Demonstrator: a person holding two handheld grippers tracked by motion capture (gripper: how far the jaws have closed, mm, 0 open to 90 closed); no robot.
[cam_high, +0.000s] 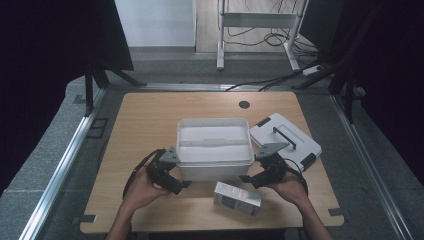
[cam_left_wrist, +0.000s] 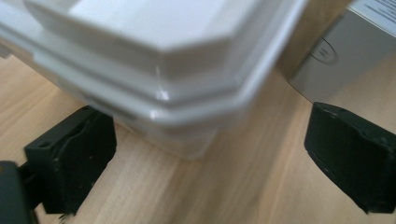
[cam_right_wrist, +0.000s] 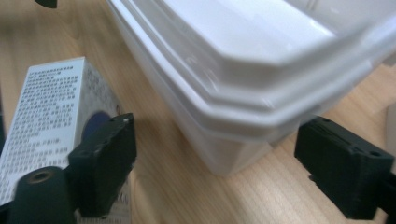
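A white plastic bin (cam_high: 214, 148) stands open at the middle of the wooden table (cam_high: 145, 120). My left gripper (cam_high: 184, 185) is at its front left corner, jaws wide apart; in the left gripper view that bin corner (cam_left_wrist: 187, 93) lies between and ahead of the black pads (cam_left_wrist: 74, 158), untouched. My right gripper (cam_high: 246, 178) is at the front right corner, also open; the bin corner (cam_right_wrist: 233, 130) sits between its pads (cam_right_wrist: 105, 158) without contact. A small printed carton (cam_high: 237, 198) lies in front of the bin, between the two hands, close beside the right gripper's left pad in the right gripper view.
The bin's white lid (cam_high: 285, 140) with a dark handle lies flat on the table to the right of the bin. A round cable hole (cam_high: 244, 104) is near the table's far edge. Metal rails run along both sides of the table.
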